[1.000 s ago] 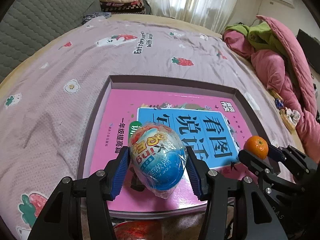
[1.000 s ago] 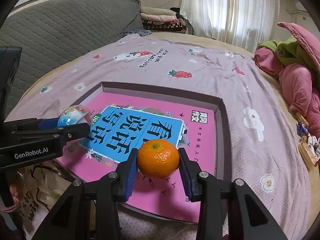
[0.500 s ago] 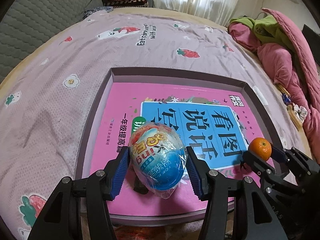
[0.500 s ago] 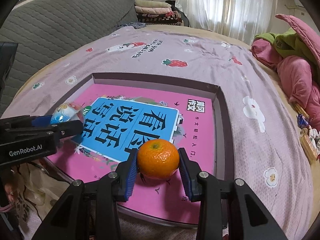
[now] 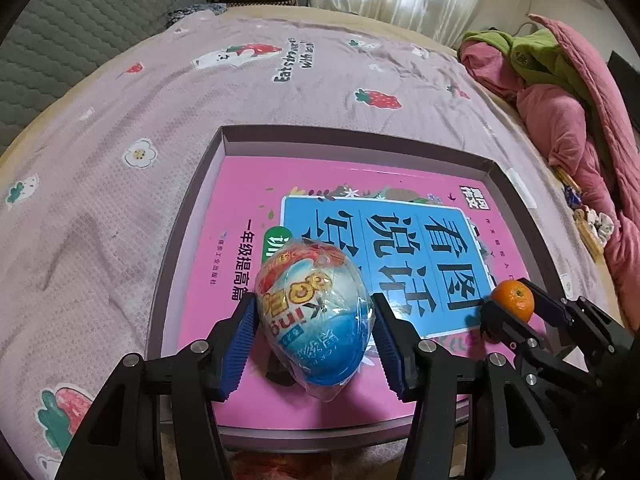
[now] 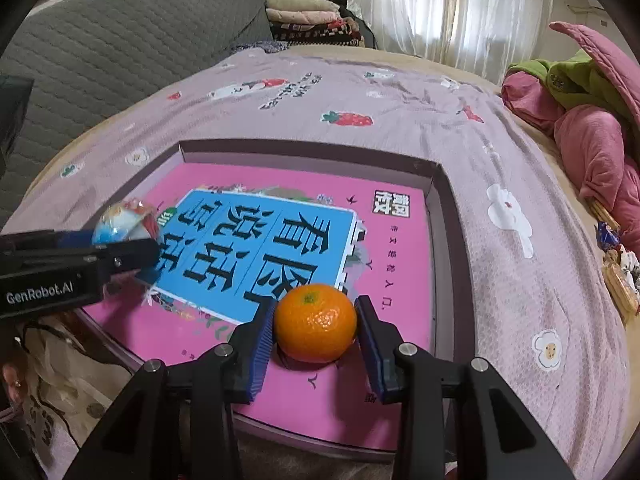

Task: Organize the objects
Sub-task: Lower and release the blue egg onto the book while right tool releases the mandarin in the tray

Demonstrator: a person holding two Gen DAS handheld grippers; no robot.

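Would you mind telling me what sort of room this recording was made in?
Most likely a bedroom: the work surface is a bed with a strawberry-print sheet, a padded grey headboard behind it, and rumpled quilts piled beside the curtained window.

Both tongs are built of matte black angular struts with triangular cut-outs, joined by round silver screws behind the fingers. The left tongs (image 5: pixel 315 330) and right tongs (image 6: pixel 316 328) carry ribbed blue pads (image 5: pixel 239 346) inside each finger. White "GenRobot.AI" lettering marks the left tongs' black side.
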